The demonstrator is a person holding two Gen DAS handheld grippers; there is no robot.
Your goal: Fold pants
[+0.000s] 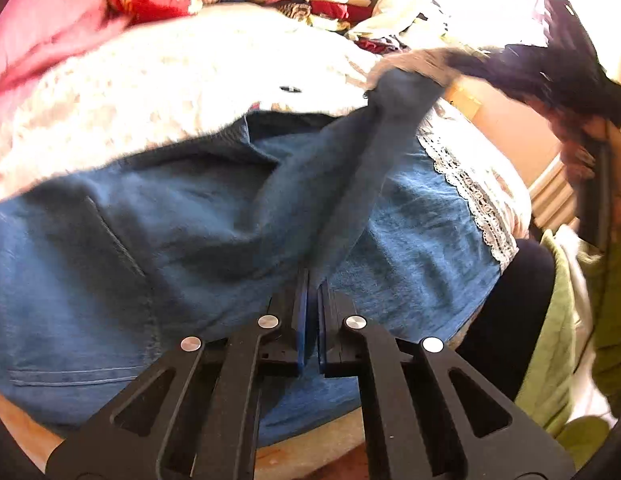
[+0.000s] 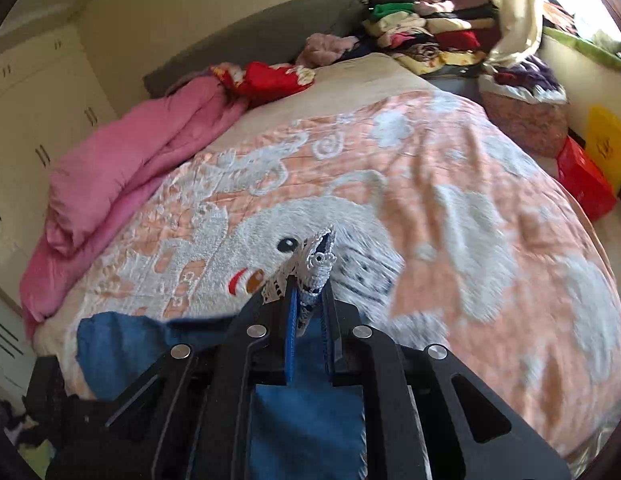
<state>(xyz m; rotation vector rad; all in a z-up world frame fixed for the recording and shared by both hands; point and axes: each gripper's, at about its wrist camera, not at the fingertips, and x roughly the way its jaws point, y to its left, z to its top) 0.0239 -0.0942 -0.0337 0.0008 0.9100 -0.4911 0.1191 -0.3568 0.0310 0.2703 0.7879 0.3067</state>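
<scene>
Blue denim pants (image 1: 150, 220) with a white lace hem (image 1: 470, 200) lie spread on the bed's peach and white blanket (image 2: 430, 160). My left gripper (image 1: 313, 280) is shut on a raised fold of the denim near the lower edge. From it a strip of denim (image 1: 390, 100) runs up and to the right, blurred, towards my right gripper and the hand (image 1: 578, 156) that holds it. In the right wrist view my right gripper (image 2: 310, 284) is shut on the lace-trimmed hem (image 2: 320, 256), lifted above the blanket. The blue pants (image 2: 306, 420) hang below it.
A pink quilt (image 2: 130, 168) lies along the bed's left side, with a red flowered cloth (image 2: 270, 76) near the headboard. Stacks of folded clothes (image 2: 430, 24) stand at the far end. A red bag (image 2: 582, 184) sits on the floor at right. Green cloth (image 1: 570, 320) hangs beside the bed.
</scene>
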